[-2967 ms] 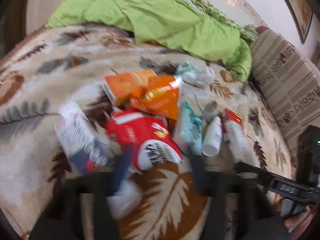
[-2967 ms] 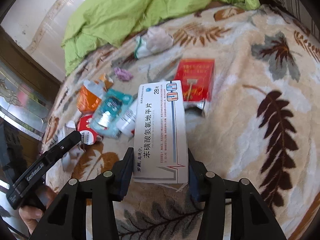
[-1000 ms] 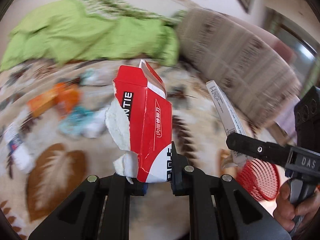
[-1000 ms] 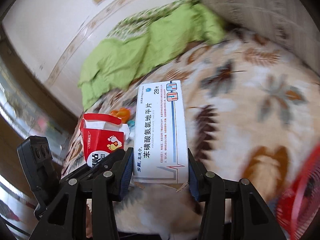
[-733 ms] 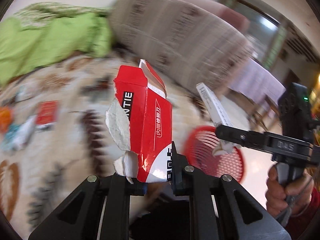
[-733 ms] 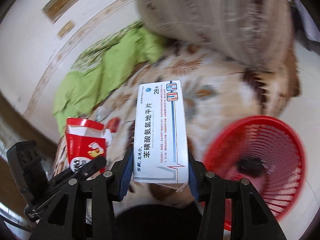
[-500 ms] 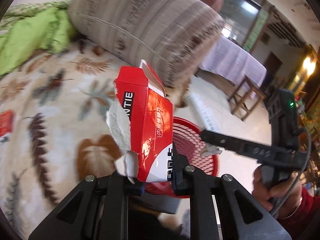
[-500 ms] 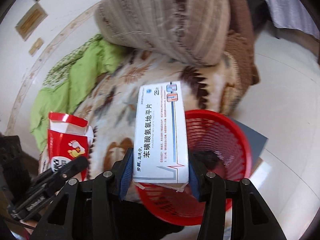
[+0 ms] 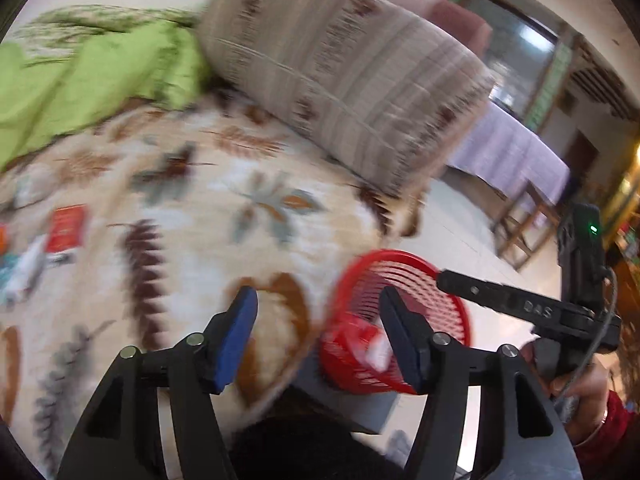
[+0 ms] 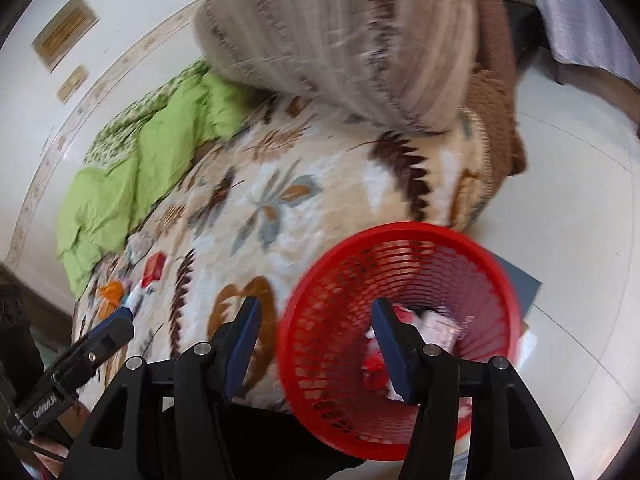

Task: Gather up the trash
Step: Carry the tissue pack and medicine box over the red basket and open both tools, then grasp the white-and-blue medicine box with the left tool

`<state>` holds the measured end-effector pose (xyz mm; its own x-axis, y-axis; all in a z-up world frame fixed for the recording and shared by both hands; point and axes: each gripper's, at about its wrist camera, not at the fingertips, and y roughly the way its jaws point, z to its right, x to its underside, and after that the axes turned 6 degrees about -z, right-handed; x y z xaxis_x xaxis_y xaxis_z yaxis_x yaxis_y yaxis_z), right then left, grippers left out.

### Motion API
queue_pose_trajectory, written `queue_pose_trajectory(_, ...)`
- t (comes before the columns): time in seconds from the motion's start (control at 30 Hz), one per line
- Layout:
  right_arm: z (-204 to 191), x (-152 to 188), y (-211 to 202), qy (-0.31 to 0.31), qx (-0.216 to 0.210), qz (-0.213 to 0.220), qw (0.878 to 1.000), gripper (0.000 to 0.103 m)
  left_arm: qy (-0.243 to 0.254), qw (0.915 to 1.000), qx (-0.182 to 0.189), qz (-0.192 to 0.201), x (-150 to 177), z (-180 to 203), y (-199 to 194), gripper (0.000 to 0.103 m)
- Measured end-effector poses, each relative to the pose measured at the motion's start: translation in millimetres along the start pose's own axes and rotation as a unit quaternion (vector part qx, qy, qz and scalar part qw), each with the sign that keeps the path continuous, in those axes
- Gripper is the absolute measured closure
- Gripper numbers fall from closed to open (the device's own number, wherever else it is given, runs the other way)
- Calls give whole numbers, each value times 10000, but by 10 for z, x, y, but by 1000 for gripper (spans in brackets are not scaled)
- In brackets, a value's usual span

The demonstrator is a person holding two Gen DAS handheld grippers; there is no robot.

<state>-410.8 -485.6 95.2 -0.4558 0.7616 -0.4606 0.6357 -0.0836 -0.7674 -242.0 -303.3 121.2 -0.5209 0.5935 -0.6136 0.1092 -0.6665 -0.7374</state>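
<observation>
Grippers both stand spread and empty: left gripper [image 9: 318,332] and right gripper [image 10: 316,338] hang above the red basket [image 10: 400,240], which sits on the floor just below and ahead of the fingers, beside the bed's edge. Red and white packaging [image 10: 416,336] lies inside it. Judged step: drop-off made, return trip due. Remaining trash [image 10: 132,284] lies on the leaf-patterned blanket [image 10: 280,200], well off to the right gripper's left. Next move calls for swinging both grippers over the blanket and picking further pieces.
</observation>
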Motion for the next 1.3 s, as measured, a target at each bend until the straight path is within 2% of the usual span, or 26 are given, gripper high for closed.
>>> queue_pose_trajectory(0.2, -786, 81, 366, -797, -396, -345, 9954, 42, -588, 9948, -794, 239, 213, -689, -460, 39)
queue_pose_trajectory(0.3, -1157, 151, 517, -1194, -529, -471, 9903, 42, -1013, 9881, -1097, 357, 383, -1085, -705, 39)
queue_pose_trajectory(0.4, -1523, 231, 677, -1528, -644, -618, 9842, 42, -1527, 9773, -1388, 483, 563, -1523, -944, 38)
queue_pose_trajectory(0.57, -2069, 389, 956, -1954, -908, -960, 9718, 42, -2574, 9439, -1924, 762, 871, -2304, -1350, 38)
queue_pose_trajectory(0.67, -2313, 462, 1084, -2154, -954, -1062, 9660, 42, -3165, 9158, -2297, 912, 1049, -2753, -1561, 38)
queue_pose_trajectory(0.77, -2527, 539, 1227, -2307, -1004, -1176, 9607, 42, -3801, 8847, -2507, 1004, 1181, -3188, -1670, 38)
queue_pose_trajectory(0.83, -2607, 566, 1305, -2346, -1015, -1245, 9587, 42, -4067, 8722, -2509, 1042, 1201, -3401, -1677, 42)
queue_pose_trajectory(0.9, -2696, 580, 1418, -2342, -1027, -1338, 9575, 42, -4173, 8663, -2571, 962, 1145, -3537, -1602, 44)
queue_pose_trajectory(0.97, -2775, 570, 1513, -2289, -1035, -1407, 9577, 42, -4208, 8642, -2607, 898, 1078, -3636, -1503, 47)
queue_pose_trajectory(1.03, -2851, 541, 1602, -2207, -1046, -1453, 9588, 42, -4225, 8598, -2776, 715, 1029, -3734, -1377, 50)
queue_pose_trajectory(1.07, -2880, 516, 1654, -2150, -1044, -1480, 9597, 42, -4234, 8588, -2818, 618, 1005, -3787, -1302, 55)
queue_pose_trajectory(1.17, -3034, 411, 1859, -1875, -1118, -1593, 9628, 42, -4190, 8631, -2776, 495, 984, -3887, -1148, 64)
queue_pose_trajectory(1.3, -3275, 297, 2184, -1654, -1089, -1706, 9652, 42, -4034, 8685, -2849, 424, 973, -3924, -1096, 66)
